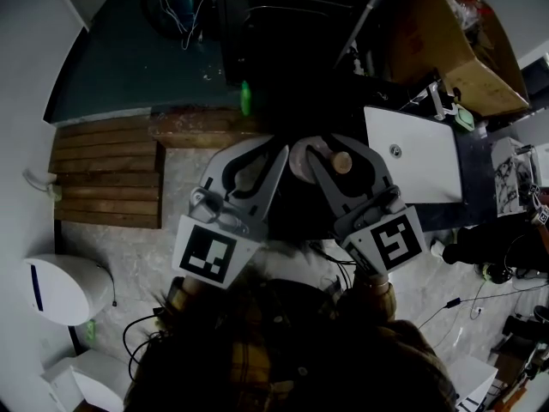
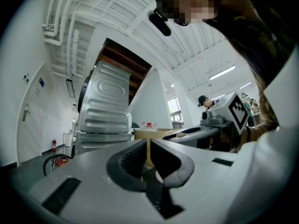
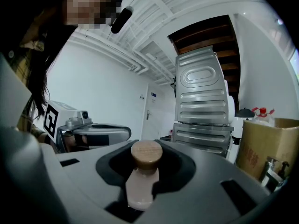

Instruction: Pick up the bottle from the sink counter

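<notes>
Two handheld grippers side by side: the left gripper has its jaws drawn nearly together on nothing; the right gripper clamps a pale pink bottle, wooden cap forward, held in the air

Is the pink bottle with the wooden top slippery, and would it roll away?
The bottle looks smooth and round, so it would probably roll if laid down and might slip. It seems stiff: the right gripper's fingers don't dent it. Its wooden cap may make it top-heavy.
</notes>
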Available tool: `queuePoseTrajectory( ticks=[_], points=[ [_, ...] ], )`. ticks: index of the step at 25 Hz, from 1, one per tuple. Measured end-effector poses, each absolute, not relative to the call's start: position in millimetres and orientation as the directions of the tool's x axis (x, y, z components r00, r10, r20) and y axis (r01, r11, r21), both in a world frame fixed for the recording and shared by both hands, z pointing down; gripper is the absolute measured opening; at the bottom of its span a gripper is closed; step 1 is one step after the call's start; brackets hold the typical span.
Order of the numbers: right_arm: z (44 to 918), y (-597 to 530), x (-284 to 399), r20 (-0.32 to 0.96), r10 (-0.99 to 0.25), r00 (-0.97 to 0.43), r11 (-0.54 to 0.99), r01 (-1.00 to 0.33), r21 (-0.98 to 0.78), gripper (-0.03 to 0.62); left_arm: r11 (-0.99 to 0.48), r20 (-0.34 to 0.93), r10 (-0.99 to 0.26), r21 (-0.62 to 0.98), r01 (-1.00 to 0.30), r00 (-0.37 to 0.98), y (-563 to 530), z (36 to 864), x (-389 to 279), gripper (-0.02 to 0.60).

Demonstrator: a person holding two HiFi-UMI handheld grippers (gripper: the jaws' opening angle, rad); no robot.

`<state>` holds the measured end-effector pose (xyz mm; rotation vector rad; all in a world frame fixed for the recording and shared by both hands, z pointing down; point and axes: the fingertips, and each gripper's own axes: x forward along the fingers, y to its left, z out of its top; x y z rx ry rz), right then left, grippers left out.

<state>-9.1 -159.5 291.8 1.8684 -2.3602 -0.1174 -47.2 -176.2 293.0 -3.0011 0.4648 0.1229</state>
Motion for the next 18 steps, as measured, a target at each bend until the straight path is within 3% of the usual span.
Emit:
queuePoseTrajectory(
  ticks=[18],
  points=[
    [293,-157,2,0.071,-0.972,-0.222,0.231,-0.961,0.152,0.114,-0.950,-0.094,-0.298,-0.071,-0.305,0.950,-176,296,-37,0.035]
  ],
)
